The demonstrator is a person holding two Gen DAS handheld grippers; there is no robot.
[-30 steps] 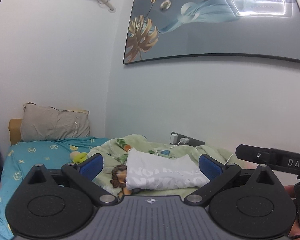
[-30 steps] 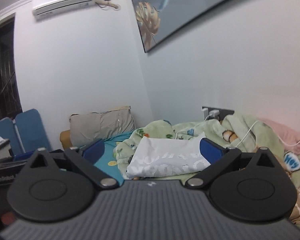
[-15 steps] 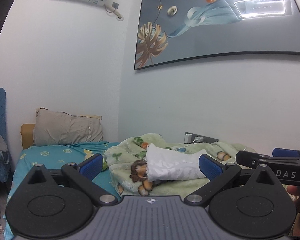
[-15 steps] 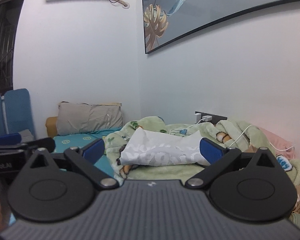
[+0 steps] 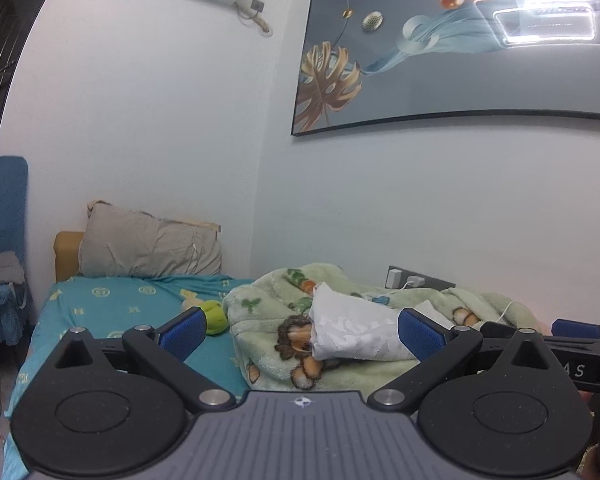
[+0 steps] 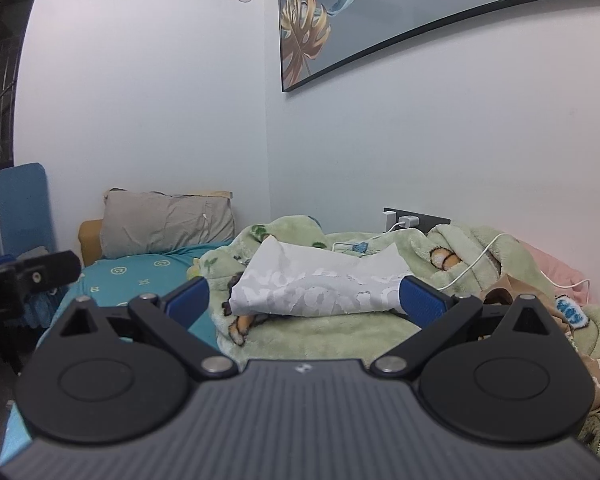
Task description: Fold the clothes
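We see a pillow (image 5: 148,246) at far left on the teal sheet (image 5: 116,304), then a green blanket (image 5: 268,320). The folded white garment (image 6: 320,286) lies on that blanket, near the wall. Left gripper (image 5: 300,330): jaws wide, nothing held, well short of the garment. Right gripper (image 6: 304,296): also wide and empty. A charger cable (image 6: 476,256) trails over the blanket at right.

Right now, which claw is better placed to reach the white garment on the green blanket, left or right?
Probably right. The right claw is open with the white garment filling the gap between its fingers. The left claw, also open, sees it off toward its right finger, looking smaller and farther.
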